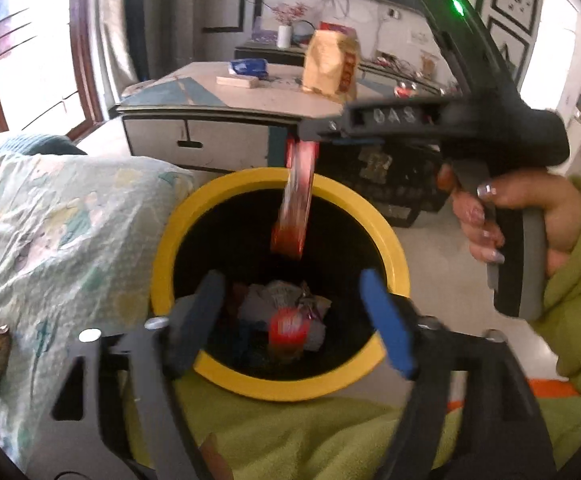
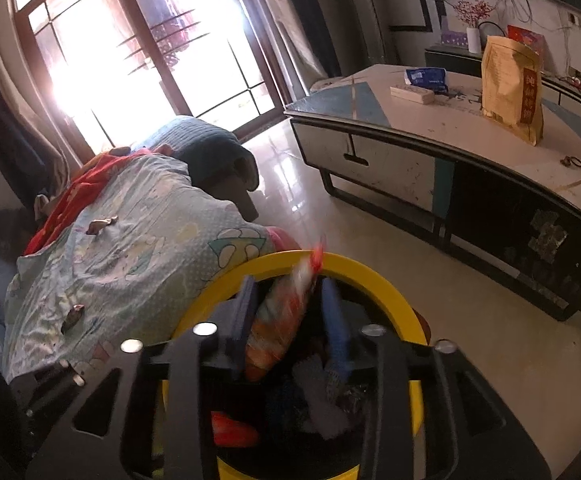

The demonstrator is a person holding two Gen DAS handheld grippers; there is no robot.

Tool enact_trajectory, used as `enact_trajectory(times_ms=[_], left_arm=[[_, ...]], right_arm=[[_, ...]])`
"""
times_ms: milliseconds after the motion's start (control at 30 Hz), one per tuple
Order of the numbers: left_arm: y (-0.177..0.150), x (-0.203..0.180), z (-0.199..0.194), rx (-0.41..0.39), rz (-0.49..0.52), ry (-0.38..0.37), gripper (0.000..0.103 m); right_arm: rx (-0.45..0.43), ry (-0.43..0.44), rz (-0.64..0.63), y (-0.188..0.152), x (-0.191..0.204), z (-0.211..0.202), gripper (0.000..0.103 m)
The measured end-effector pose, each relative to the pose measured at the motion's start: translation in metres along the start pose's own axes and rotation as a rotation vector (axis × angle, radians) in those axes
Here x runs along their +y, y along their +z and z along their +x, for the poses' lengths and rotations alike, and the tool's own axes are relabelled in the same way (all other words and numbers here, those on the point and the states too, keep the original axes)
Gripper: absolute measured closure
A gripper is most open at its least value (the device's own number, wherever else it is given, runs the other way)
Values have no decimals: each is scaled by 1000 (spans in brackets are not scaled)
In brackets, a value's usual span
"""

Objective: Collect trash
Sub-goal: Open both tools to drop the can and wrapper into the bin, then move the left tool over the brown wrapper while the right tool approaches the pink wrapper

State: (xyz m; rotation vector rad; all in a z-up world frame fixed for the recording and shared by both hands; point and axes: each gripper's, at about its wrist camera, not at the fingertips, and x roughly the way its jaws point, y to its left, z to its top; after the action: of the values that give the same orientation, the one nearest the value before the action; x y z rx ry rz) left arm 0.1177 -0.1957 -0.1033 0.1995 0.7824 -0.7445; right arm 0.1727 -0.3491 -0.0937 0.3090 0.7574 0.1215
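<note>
A red wrapper (image 1: 293, 200) hangs lengthwise, long axis near vertical, over the yellow-rimmed bin (image 1: 194, 216), between the jaws of the right gripper (image 1: 310, 136), which stand partly apart; whether they grip it I cannot tell. The left gripper (image 1: 290, 316) is spread wide and empty above trash already dumped. Small wrappers (image 2: 100, 225) remain on the bedding (image 2: 138, 240), so collecting looks partly done.

A home living room — low coffee table (image 2: 470, 128), quilt-draped sofa (image 2: 130, 240), curtained window (image 2: 138, 40).
</note>
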Motion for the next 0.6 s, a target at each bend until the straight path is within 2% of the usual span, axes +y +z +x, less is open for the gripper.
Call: enact_trajectory(times_ms=[100,400,600], left_arm=[[1,7,-8,-31,-35,17,16],[-1,18,-33,-106,-76,67,12],[-1,31,-48,-154,-116,105,12]], right_arm=[[-12,-6,5,-1,1,0,54],[-72,9,-32,2,18,-13,46],[-109,24,-66,5,30,-24,45]])
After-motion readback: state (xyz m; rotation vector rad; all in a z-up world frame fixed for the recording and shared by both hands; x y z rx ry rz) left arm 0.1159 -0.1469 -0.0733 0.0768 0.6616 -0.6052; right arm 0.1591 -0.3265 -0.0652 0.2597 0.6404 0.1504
